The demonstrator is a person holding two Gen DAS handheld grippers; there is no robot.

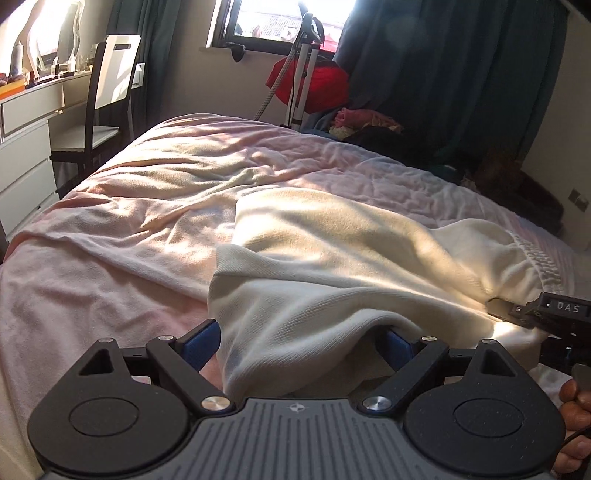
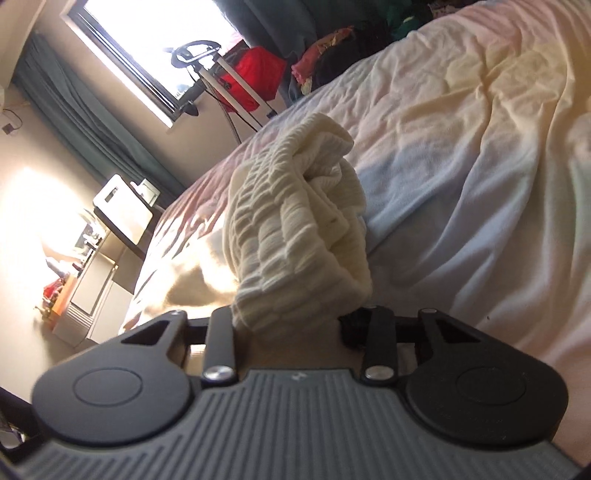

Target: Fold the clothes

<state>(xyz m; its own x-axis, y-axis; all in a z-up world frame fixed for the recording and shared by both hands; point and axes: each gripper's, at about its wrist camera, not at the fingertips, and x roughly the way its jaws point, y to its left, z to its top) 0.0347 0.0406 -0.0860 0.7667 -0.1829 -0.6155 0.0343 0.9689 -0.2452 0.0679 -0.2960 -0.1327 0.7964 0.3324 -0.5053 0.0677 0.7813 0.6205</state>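
Now the left tool (image 1: 299, 341) is tilting downward, spread wide around the cream knitted garment (image 1: 332, 258); the right tool (image 2: 295, 321) is pinching its ribbed waistband (image 2: 295, 229) above the pink-covered bed (image 2: 480, 184).

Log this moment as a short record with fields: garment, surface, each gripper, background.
garment: cream garment, spread on the bed, ribbed waistband bunched up
surface: pink bedspread, wrinkled
left gripper: jaws wide, cloth draped between the blue fingers, no clamp seen
right gripper: shut on the ribbed waistband
background: window, dark curtains, chair, clothes pile
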